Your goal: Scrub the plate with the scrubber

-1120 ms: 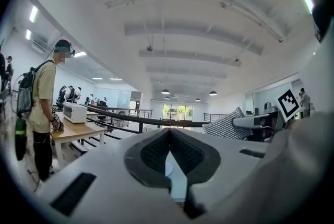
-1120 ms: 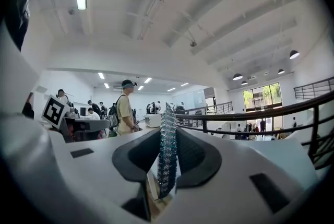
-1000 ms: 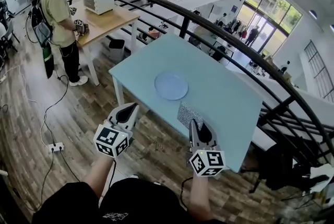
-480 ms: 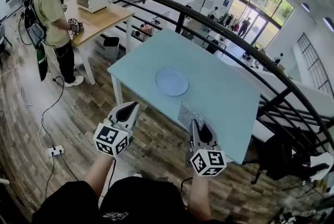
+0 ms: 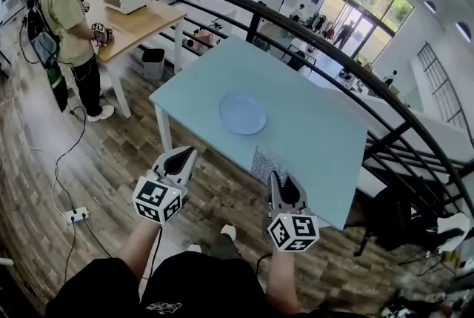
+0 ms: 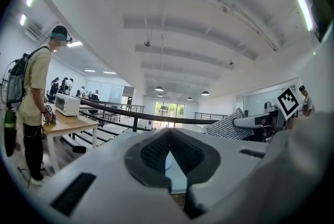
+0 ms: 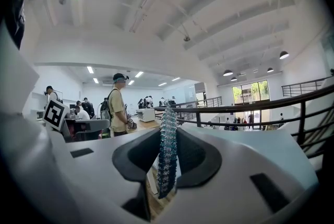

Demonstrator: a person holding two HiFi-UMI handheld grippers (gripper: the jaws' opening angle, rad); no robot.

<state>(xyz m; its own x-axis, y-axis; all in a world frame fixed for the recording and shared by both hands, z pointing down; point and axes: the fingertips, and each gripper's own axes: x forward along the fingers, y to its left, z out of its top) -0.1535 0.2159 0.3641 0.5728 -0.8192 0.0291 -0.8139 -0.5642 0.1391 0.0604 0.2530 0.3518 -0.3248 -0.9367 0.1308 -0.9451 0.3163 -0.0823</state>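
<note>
Wood plank floor point(image 5: 104, 161) lay under both grippers, open to the left and between them. Left gripper point(image 5: 187, 154) hung short of the table's near edge, jaws closed on nothing (pads met at the tips). Right gripper point(image 5: 275, 177) was clamped on the scrubber point(image 5: 264, 160), a flat glittery pad standing edge-on between the jaws, its top seen against the near edge of the pale blue table point(image 5: 318, 138). Plate point(image 5: 243, 114) sat flat mid-table, well apart from the scrubber, with bare tabletop all round it. Dark railing point(image 5: 254, 15) ran close behind the table's far side. Beyond, to the left, a person point(image 5: 63, 9) stood at a wooden desk point(image 5: 141, 24). Against one second earlier: both grippers kept the same pose and grip, and a shoe point(image 5: 228, 232) had come into view between the arms.
</note>
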